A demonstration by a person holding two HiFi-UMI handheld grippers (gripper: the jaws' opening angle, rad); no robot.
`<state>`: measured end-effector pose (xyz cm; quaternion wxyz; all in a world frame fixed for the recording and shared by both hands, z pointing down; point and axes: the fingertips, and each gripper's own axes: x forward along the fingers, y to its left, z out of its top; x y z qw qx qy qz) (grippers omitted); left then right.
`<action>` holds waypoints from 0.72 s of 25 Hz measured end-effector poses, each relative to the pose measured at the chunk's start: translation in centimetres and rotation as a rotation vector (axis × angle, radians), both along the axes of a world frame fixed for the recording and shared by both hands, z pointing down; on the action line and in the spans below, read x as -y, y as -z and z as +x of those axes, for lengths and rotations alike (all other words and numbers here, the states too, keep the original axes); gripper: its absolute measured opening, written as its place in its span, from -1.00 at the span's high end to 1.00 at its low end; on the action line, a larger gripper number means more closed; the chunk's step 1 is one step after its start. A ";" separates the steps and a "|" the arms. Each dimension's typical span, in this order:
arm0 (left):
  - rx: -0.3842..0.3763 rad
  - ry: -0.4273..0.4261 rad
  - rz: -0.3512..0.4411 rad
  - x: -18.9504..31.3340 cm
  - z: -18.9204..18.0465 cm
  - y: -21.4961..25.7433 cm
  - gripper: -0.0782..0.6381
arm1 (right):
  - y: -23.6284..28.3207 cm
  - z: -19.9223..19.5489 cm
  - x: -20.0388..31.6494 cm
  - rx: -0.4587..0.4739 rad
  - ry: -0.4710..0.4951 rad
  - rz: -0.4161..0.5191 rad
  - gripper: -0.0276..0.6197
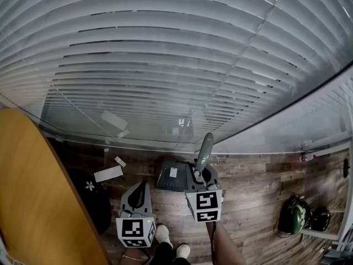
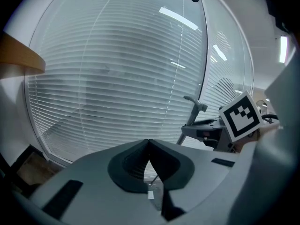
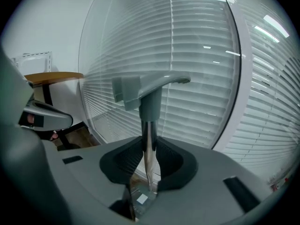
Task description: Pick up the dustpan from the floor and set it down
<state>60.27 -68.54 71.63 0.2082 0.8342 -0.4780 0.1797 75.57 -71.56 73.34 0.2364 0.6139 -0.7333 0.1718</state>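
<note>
While left gripper (image 2: 149, 143) jaws sit closed, empty, right gripper (image 3: 149, 144) clamps dustpan handle (image 3: 151, 104).

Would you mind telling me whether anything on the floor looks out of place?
Yes: a few white paper scraps lie loose on the wood floor by the window, left of the dustpan held in the right gripper; they look like litter.

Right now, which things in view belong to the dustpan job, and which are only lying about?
For the job: dustpan, its handle clamped in the right gripper; floor.
Lying about: white paper scraps; green object at the right; wooden table; left gripper, shut and empty.
</note>
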 end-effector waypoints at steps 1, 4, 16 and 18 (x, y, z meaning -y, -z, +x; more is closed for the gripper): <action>0.001 -0.002 -0.002 0.0 0.1 0.0 0.73 | 0.0 0.2 0.1 0.000 -0.004 0.000 0.61; 0.002 -0.006 -0.007 -0.1 0.4 -0.1 0.73 | 0.0 0.7 0.4 -0.003 -0.017 -0.001 0.61; -0.003 -0.010 -0.009 -0.7 0.6 0.0 0.73 | -0.8 2.5 0.5 0.011 -0.056 -0.029 0.57; -0.005 -0.011 -0.007 -0.7 0.6 0.2 0.73 | -0.8 2.5 0.5 0.018 -0.060 -0.041 0.51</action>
